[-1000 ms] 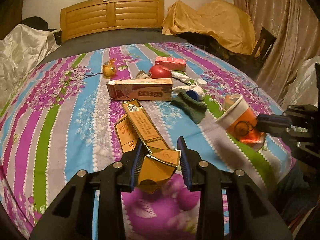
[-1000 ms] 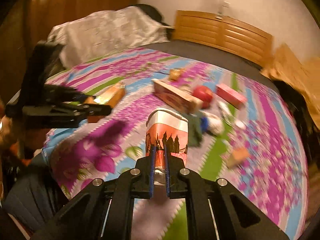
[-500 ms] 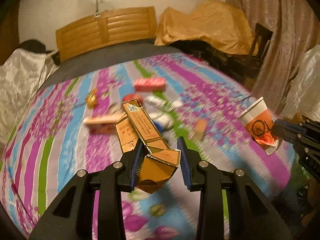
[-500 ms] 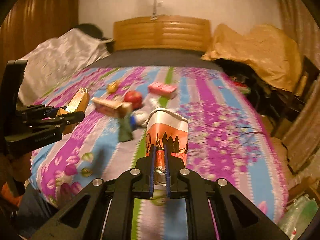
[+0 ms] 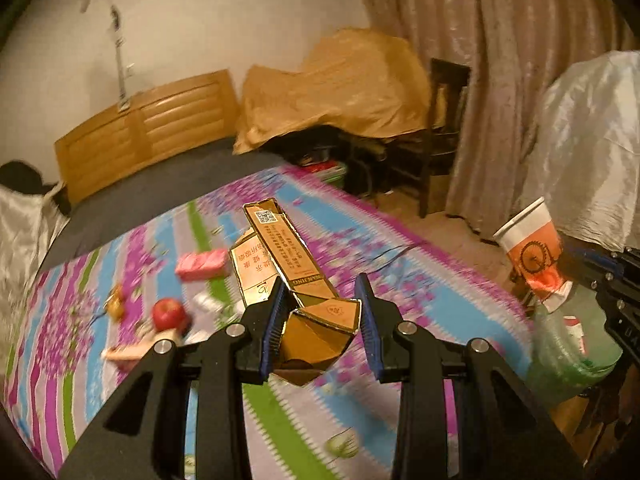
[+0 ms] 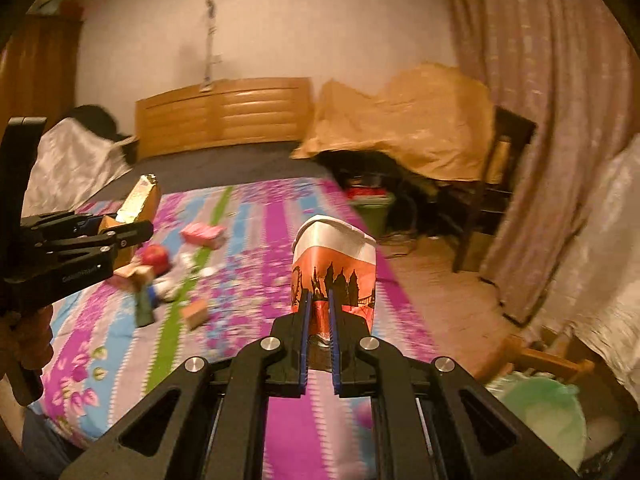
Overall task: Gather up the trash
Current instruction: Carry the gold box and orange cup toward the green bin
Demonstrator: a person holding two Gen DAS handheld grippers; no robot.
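My left gripper [image 5: 322, 312] is shut on a long brown-and-gold cardboard carton [image 5: 280, 252], which sticks forward above the flowered bedspread [image 5: 400, 280]. My right gripper [image 6: 318, 320] is shut on the squashed wall of an orange-and-white paper cup [image 6: 336, 264]. In the left wrist view that paper cup [image 5: 530, 244] hangs at the right, above a bin lined with a green bag [image 5: 568, 344]. In the right wrist view the left gripper [image 6: 120, 228] with the carton [image 6: 138, 200] is at the left, and the green bag [image 6: 540, 412] shows at the lower right.
On the bed lie a red apple [image 5: 168, 314], a pink box [image 5: 202, 264], a tan box [image 5: 136, 350], a small block [image 6: 195, 312] and other litter. A dark chair [image 5: 444, 136], curtains [image 5: 500, 60] and cloth-covered furniture [image 5: 340, 92] stand beside the bed.
Both grippers have risen and swung right, off the bed's middle toward its right side. The bin with the green bag has come into view. Both grips are unchanged.
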